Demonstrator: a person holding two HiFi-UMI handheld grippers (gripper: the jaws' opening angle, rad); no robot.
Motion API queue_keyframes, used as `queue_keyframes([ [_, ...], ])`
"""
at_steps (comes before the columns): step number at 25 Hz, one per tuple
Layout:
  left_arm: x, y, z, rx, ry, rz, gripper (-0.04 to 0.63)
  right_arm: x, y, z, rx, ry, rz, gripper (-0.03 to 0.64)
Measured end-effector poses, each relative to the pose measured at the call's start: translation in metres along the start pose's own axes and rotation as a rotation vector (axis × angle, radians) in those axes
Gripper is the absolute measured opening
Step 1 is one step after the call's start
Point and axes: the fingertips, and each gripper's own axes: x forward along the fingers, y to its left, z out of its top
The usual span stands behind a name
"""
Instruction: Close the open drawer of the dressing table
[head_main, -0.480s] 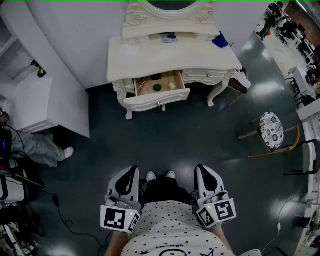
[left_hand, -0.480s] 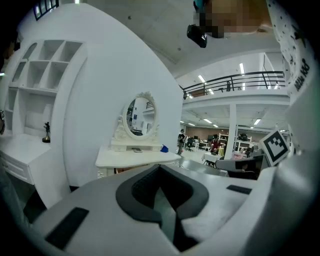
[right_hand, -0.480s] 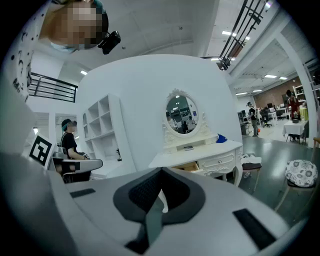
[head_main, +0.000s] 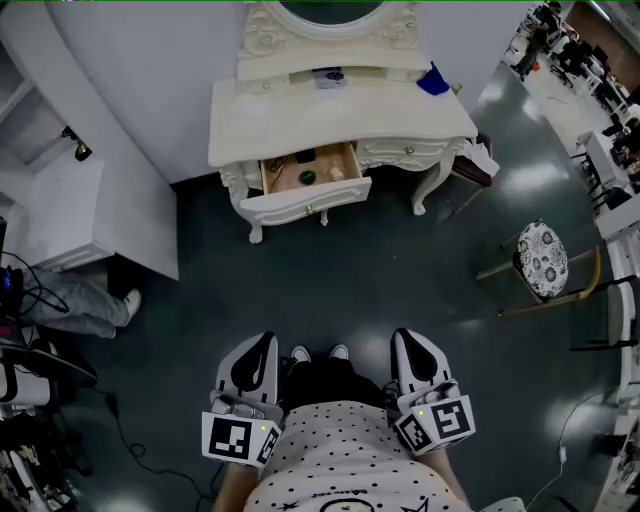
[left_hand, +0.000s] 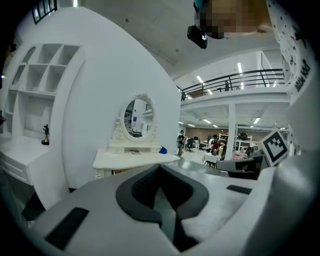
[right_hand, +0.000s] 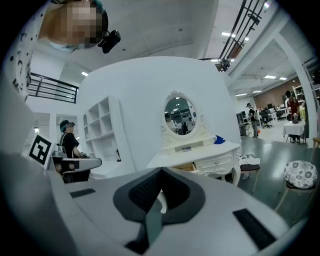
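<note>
The white dressing table (head_main: 340, 110) stands against the wall across the dark floor, with an oval mirror above it. Its centre drawer (head_main: 305, 182) is pulled out, showing a wooden inside with a few small items. Both grippers are low at my waist, far from the table. My left gripper (head_main: 260, 342) is shut and empty; in the left gripper view (left_hand: 160, 168) the table (left_hand: 134, 159) shows beyond its tips. My right gripper (head_main: 406, 338) is shut and empty too; past its tips (right_hand: 161, 171) the table (right_hand: 200, 152) and the open drawer (right_hand: 185, 167) can be seen.
A stool with a patterned cushion (head_main: 543, 260) stands at the right. A dark seat (head_main: 476, 165) sits by the table's right leg. A white shelf unit (head_main: 60, 205) is at the left, with a person's legs (head_main: 80, 300) and cables (head_main: 120, 420) on the floor there.
The dressing table sits slightly further left and up in the head view. Both grippers stay where they were, shut.
</note>
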Motion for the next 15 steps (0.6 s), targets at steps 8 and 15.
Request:
queue_keyframes([
  [8,0.012,-0.005,0.012,0.024,-0.039,0.02,0.011,0.003,-0.01,0.012,-0.024,-0.037,0.043,0.008],
  [15,0.031,0.0,0.016,0.034,-0.037,0.028,0.011,0.019,-0.023,0.009,-0.024,-0.012,0.044,0.008],
])
